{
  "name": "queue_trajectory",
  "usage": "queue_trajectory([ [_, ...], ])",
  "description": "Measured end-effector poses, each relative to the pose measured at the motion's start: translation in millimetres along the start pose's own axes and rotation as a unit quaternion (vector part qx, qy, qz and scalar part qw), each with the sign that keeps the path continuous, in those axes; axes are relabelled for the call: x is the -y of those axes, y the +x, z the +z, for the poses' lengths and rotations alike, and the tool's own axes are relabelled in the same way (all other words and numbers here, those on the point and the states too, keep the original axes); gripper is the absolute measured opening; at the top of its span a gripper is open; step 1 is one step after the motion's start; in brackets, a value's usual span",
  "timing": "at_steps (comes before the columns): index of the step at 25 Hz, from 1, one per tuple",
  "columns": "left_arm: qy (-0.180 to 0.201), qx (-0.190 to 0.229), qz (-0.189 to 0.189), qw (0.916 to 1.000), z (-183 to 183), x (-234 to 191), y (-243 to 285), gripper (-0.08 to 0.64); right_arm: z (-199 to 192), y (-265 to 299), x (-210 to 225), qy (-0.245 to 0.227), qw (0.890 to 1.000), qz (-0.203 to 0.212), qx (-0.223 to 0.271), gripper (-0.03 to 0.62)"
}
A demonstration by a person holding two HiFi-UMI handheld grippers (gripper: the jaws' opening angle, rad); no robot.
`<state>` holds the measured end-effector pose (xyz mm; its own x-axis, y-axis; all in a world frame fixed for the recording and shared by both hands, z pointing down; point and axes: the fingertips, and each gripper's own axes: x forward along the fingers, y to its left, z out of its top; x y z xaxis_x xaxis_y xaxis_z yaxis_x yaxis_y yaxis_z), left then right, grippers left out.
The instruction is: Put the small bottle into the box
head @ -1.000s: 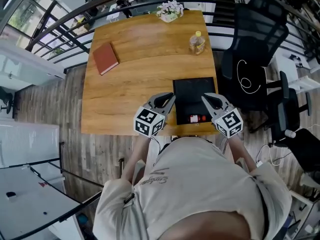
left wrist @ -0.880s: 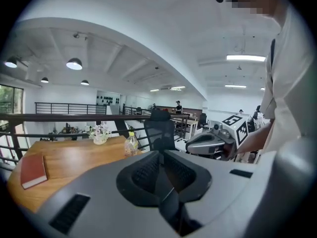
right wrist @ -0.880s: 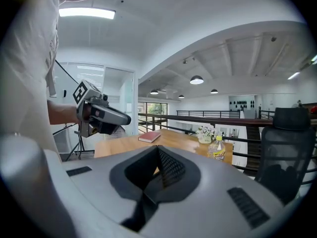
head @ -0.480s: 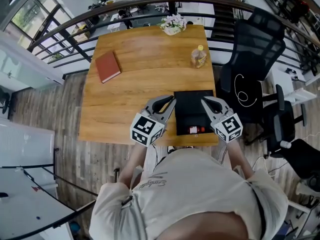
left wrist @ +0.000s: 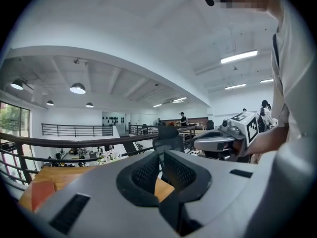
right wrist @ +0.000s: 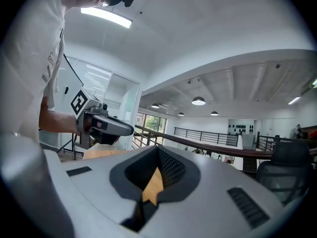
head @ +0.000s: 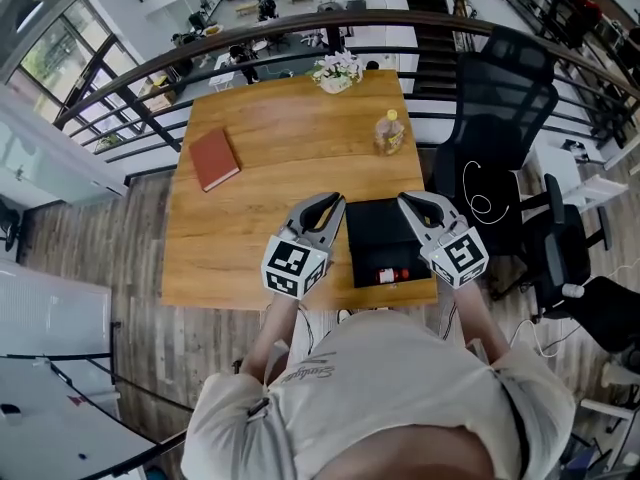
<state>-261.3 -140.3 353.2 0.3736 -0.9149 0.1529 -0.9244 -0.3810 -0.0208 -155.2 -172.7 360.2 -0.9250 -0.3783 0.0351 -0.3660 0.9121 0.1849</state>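
The small bottle (head: 390, 275) was seen in the box (head: 380, 230), so no further move was judged needed. The left gripper (head: 322, 208) and right gripper (head: 418, 206) were closed tight, nothing held.

the left gripper (left wrist: 161, 155) has its jaws pressed together, nothing between them, above the wooden desk (left wrist: 64, 175); a black office chair (left wrist: 167, 135) stands beyond, the right gripper (left wrist: 200, 142) alongside.

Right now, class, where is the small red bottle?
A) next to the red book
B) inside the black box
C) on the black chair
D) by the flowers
B: the small red bottle lies inside the black box, near its front wall and well away from the red book.
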Motion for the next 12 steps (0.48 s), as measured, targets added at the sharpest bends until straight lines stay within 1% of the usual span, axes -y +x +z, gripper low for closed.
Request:
queue_trajectory([
  [4, -0.010, 0.019, 0.022, 0.9995, 6.0, -14.1, -1.1, 0.038, 13.9, 0.8, 3.9, 0.001, 1.000, -0.010, 0.018, -0.006],
  [9, -0.015, 0.036, 0.040, 0.9984, 13.0, -23.6, -3.8, 0.038, 19.9, 1.0, 12.6, 0.022, 0.999, -0.019, 0.032, -0.006],
  [12, -0.039, 0.055, 0.041, 0.9969, 19.5, -32.2, -2.7, 0.038, 20.7, 2.0, 18.8, 0.030, 0.999, -0.025, 0.033, -0.006],
])
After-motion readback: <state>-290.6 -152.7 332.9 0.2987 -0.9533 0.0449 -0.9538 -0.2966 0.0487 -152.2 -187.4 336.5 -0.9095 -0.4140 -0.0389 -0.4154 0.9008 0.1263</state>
